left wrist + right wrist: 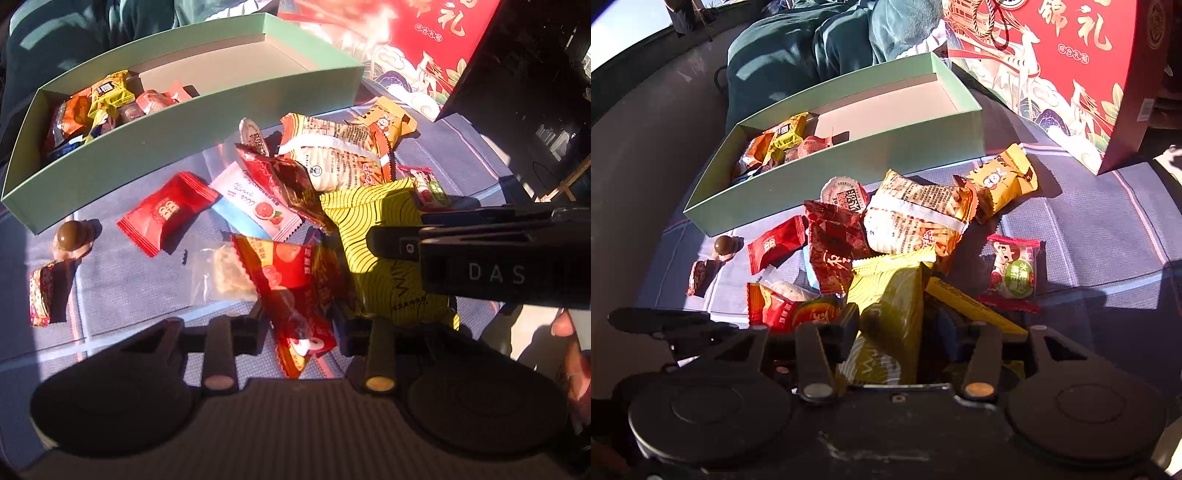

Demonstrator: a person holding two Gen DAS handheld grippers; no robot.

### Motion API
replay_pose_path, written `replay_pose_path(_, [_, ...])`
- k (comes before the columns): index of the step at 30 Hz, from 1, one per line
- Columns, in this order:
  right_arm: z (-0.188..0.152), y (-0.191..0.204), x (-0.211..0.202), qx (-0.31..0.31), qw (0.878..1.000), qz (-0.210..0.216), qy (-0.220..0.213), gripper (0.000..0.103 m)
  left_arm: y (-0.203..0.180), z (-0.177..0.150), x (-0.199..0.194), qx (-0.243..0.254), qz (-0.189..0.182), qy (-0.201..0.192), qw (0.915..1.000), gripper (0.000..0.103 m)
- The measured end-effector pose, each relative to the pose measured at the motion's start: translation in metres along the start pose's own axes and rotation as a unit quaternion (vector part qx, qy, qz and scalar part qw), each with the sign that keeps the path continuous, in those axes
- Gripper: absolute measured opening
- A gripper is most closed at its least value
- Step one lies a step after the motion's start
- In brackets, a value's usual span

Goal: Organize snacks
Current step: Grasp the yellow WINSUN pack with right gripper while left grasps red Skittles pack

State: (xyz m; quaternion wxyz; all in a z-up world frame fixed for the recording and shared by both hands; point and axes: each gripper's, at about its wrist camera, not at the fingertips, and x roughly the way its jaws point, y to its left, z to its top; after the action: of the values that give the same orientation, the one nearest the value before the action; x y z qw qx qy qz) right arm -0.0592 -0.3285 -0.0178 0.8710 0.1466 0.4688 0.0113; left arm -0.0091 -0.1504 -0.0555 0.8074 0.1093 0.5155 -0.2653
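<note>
A pile of wrapped snacks lies on a blue-grey cloth in front of a mint-green box, which also shows in the right wrist view with several snacks in its left end. My left gripper has its fingers around a red fruit-print packet. My right gripper has its fingers around a yellow wavy-line packet, seen from the side in the left wrist view. Whether either grips firmly is unclear.
A red gift bag stands behind the pile at right. A chocolate ball and a small red candy lie at left. A green-label candy lies at right. A dark object fills the upper right.
</note>
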Motion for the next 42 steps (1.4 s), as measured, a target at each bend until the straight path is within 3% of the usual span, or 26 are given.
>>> replay_pose_path(6, [0.003, 0.002, -0.013, 0.0, 1.0, -0.011, -0.011, 0.06, 0.027, -0.001, -0.007, -0.042, 0.012, -0.006, 0.999, 0.026])
replay_pose_path(15, [-0.004, 0.04, -0.008, -0.04, 0.998, 0.021, 0.037, 0.061, 0.075, -0.018, -0.02, -0.11, 0.014, -0.009, 0.9938, 0.028])
replay_pose_path(23, [0.003, 0.074, 0.022, -0.068, 0.995, 0.018, 0.065, 0.061, 0.097, -0.033, -0.027, -0.142, 0.01, -0.017, 0.9897, 0.04])
replay_pose_path(26, [0.005, 0.083, 0.035, -0.076, 0.994, 0.009, 0.073, 0.069, 0.105, -0.037, -0.029, -0.151, 0.016, -0.02, 0.9882, 0.048])
replay_pose_path(28, [0.004, 0.088, 0.038, -0.082, 0.994, 0.001, 0.075, 0.069, 0.109, -0.039, -0.028, -0.157, 0.014, -0.019, 0.9873, 0.054])
replay_pose_path(32, [-0.001, 0.084, 0.037, -0.071, 0.994, -0.015, 0.088, 0.069, 0.106, -0.036, -0.025, -0.139, 0.015, -0.023, 0.9899, 0.065])
replay_pose_path(36, [-0.007, 0.078, 0.029, -0.061, 0.994, -0.023, 0.085, 0.069, 0.099, -0.031, -0.019, -0.111, 0.024, -0.026, 0.9931, 0.068])
replay_pose_path(39, [-0.006, 0.076, 0.03, -0.06, 0.995, -0.026, 0.074, 0.068, 0.098, -0.029, -0.017, -0.107, 0.023, -0.032, 0.9934, 0.06])
replay_pose_path(41, [-0.006, 0.077, 0.033, -0.063, 0.995, -0.021, 0.075, 0.065, 0.095, -0.029, -0.019, -0.099, -0.007, -0.036, 0.9944, 0.03])
replay_pose_path(42, [-0.008, 0.078, 0.036, -0.07, 0.994, -0.02, 0.079, 0.062, 0.09, -0.029, -0.021, -0.088, -0.007, -0.039, 0.9953, 0.028])
